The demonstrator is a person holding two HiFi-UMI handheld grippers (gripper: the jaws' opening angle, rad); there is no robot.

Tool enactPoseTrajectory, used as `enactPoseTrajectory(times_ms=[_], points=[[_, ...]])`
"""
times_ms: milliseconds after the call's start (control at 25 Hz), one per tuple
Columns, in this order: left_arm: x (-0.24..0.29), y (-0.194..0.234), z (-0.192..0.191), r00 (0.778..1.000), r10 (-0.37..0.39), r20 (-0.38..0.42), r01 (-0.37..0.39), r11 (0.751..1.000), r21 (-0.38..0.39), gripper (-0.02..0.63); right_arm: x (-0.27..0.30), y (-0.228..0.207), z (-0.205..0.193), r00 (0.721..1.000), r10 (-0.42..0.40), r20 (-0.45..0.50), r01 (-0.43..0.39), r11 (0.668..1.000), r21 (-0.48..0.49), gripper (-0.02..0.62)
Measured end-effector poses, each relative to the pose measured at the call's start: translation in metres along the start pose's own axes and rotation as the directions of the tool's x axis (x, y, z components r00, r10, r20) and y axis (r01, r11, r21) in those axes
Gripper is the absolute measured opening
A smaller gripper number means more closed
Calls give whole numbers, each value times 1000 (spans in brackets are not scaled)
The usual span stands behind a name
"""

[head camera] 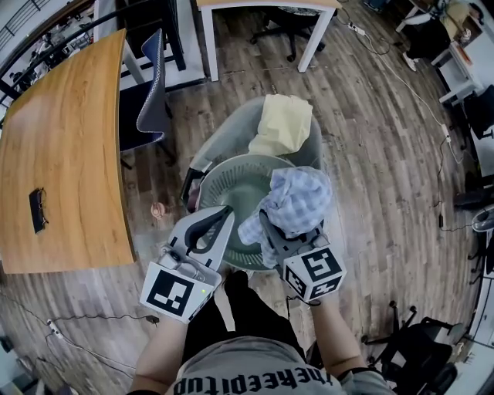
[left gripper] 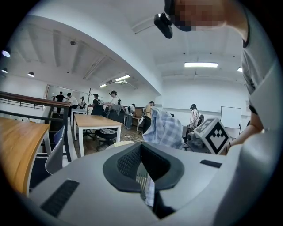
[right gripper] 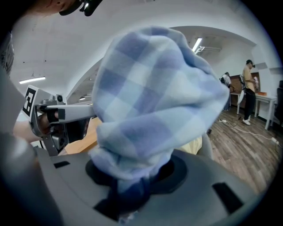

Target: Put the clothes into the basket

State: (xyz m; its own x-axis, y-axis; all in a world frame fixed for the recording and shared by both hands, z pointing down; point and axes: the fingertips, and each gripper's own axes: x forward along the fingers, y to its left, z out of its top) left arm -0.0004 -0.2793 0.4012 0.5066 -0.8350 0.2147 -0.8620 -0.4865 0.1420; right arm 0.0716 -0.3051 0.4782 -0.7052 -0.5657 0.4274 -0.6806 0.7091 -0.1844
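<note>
A pale green round basket (head camera: 210, 182) stands on the wood floor just in front of me. My right gripper (head camera: 268, 221) is shut on a blue plaid cloth (head camera: 297, 199), which bunches up over the basket's right rim. In the right gripper view the cloth (right gripper: 154, 97) fills most of the picture and is pinched between the jaws (right gripper: 132, 178). My left gripper (head camera: 226, 211) hangs over the basket's near rim with its fingertips together and nothing in them (left gripper: 140, 148). A yellow cloth (head camera: 284, 123) lies on the grey chair (head camera: 228, 133) behind the basket.
A long wooden table (head camera: 62, 154) runs along the left, with a blue-backed chair (head camera: 150, 85) beside it. A white table (head camera: 262, 6) stands at the back. Cables trail over the floor at right, and a black office chair (head camera: 417, 355) is at lower right.
</note>
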Motion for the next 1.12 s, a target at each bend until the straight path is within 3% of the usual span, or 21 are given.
enactPoseTrajectory(times_ms=[480, 1120], points=[[1, 9, -19, 999, 15, -29, -16, 999, -29, 14, 18, 2, -43, 993, -18, -120, 16, 1000, -12, 186], [0, 9, -26, 999, -1, -44, -1, 999, -36, 14, 22, 6, -63, 978, -26, -209, 24, 1000, -16, 276]])
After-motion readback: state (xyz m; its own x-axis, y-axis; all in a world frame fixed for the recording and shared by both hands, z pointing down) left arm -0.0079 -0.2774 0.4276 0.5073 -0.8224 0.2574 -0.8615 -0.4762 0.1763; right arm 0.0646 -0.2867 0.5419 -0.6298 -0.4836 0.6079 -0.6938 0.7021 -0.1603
